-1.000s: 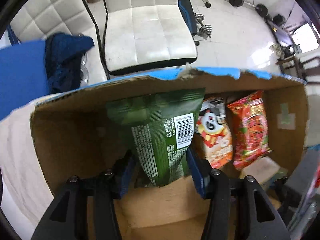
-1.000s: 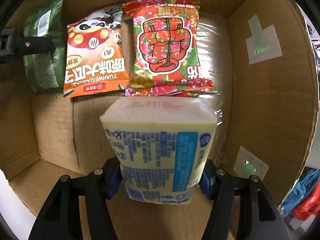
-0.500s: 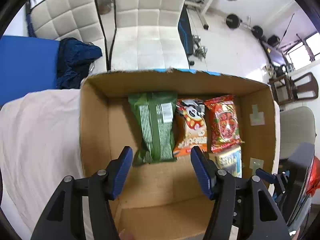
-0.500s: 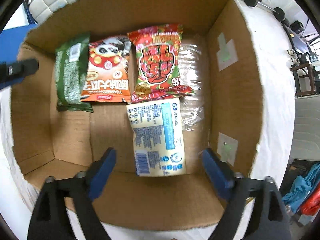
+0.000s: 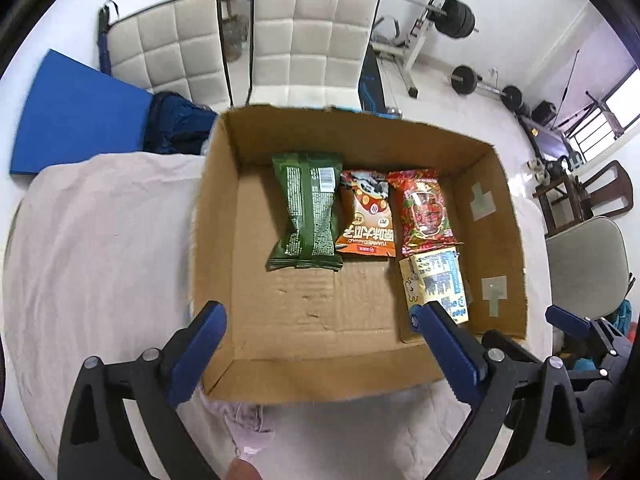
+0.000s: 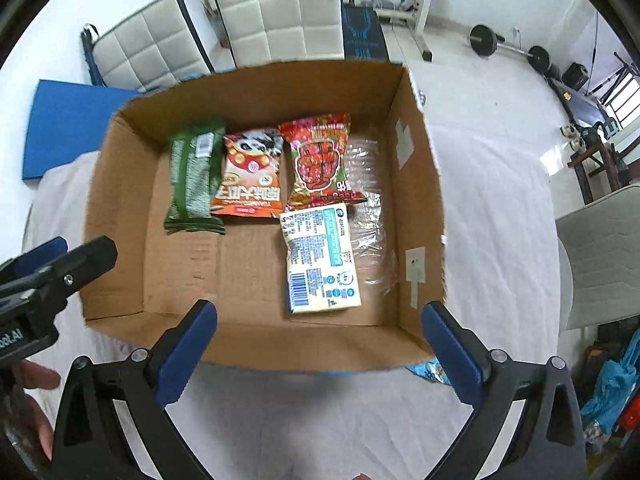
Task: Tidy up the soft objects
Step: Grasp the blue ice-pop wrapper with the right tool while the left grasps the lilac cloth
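An open cardboard box [image 5: 216, 208] stands on a pale cloth. Along its far wall lie a green packet [image 5: 306, 210], an orange panda packet [image 5: 366, 216] and a red packet [image 5: 424, 208]. In front of the red one lies a yellow packet with blue print [image 6: 320, 256]. My left gripper [image 5: 316, 314] hangs above the box's near wall, jaws opening, nothing between them. My right gripper [image 6: 318, 310] hovers over the same wall further right, jaws also opening and empty. Both are well above the packets.
Clear plastic wrap [image 6: 368, 200] lies by the box's right wall [image 6: 416, 200]. A blue wrapper [image 6: 428, 368] peeks out beside the box's front right corner. Two white quilted chairs [image 5: 312, 40], a blue mat [image 5: 76, 120], weight equipment [image 5: 452, 20] and a grey chair [image 6: 600, 256] surround the table.
Both grippers let go of their packets, the green one and the yellow one, which now lie in the box. Both rose and drew back, with jaws spread wide.
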`<action>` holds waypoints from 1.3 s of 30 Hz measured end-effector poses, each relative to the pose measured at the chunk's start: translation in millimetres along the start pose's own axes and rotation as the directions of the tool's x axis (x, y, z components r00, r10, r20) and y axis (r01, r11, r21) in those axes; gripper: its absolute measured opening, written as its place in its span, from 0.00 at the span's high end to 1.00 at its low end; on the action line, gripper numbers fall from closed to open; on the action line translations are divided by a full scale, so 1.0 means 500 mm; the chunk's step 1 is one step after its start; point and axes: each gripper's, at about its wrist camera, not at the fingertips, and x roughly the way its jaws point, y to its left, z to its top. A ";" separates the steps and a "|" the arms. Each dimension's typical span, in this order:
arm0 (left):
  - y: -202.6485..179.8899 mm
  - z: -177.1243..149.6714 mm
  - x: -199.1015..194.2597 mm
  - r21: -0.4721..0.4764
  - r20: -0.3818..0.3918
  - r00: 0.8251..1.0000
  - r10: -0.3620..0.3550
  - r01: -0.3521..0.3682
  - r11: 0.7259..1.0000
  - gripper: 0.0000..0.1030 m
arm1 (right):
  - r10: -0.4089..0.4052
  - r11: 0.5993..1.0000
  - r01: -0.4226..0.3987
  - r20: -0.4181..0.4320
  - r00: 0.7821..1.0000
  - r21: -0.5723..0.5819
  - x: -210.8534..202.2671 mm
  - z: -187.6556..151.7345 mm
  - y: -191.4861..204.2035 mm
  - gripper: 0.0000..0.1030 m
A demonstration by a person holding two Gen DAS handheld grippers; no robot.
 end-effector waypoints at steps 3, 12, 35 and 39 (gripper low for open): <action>-0.008 -0.023 -0.042 0.003 0.049 0.999 0.015 -0.015 1.000 0.04 | 0.010 1.000 -0.010 0.039 0.999 0.003 -0.030 -0.017 0.002 0.00; -0.022 -0.070 -0.120 -0.013 0.151 0.988 -0.035 0.037 0.999 0.00 | 0.066 0.998 -0.065 0.112 0.992 -0.014 -0.115 -0.060 0.004 0.00; -0.040 -0.269 0.099 -0.101 -0.141 0.971 0.194 -0.209 0.973 0.00 | -0.177 0.942 0.067 -0.317 0.932 -0.330 0.266 -0.158 -0.197 0.10; -0.007 -0.291 0.112 -0.119 -0.177 0.972 0.158 -0.180 0.976 0.00 | -0.106 0.973 0.026 -0.342 0.934 -0.230 0.280 -0.165 -0.196 0.54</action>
